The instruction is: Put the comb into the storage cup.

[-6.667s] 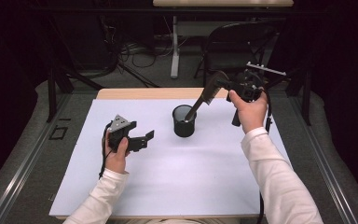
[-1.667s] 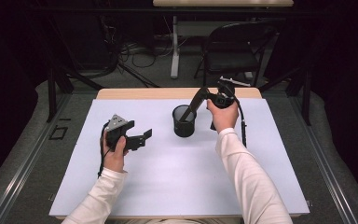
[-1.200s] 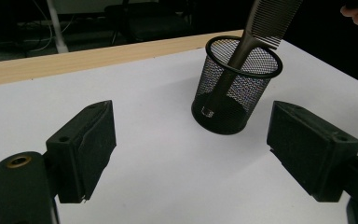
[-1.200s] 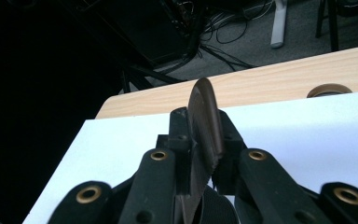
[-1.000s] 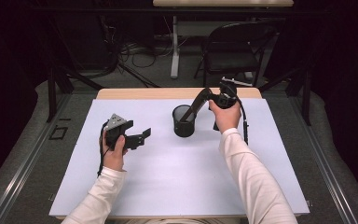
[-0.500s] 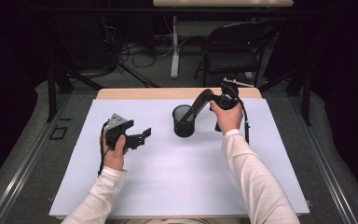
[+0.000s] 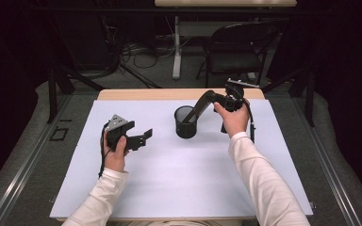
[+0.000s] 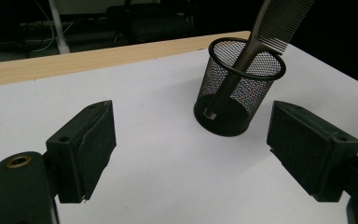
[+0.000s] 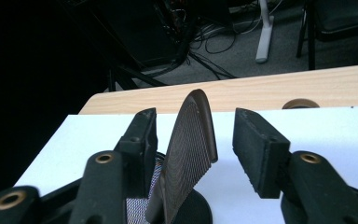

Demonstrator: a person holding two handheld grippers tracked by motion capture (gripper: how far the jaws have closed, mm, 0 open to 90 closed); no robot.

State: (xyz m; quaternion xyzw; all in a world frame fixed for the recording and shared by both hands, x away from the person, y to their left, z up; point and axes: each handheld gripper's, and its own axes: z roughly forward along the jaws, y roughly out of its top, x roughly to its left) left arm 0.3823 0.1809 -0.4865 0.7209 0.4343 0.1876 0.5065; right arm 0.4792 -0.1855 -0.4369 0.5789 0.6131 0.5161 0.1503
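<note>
Right gripper view, centre: the right gripper (image 9: 191, 140) has just been opening, its jaws apart around the comb (image 9: 189, 149) without pressing it. Handle down, the comb leans in the mesh cup (image 7: 185, 121) at mid-frame. Left gripper (image 7: 141, 137) gapes empty, centre-left.

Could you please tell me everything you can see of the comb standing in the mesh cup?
The comb is dark brown, looks like plastic, and has a slim handle and a broad part with fine, close teeth. It stands tilted, handle down inside the black wire-mesh cup, its handle end at the cup's bottom, leaning against the rim. Its rounded toothed end rises between the jaws of the right gripper, which have just been opening; there is a clear gap on the right side, while contact on the left cannot be told.
</note>
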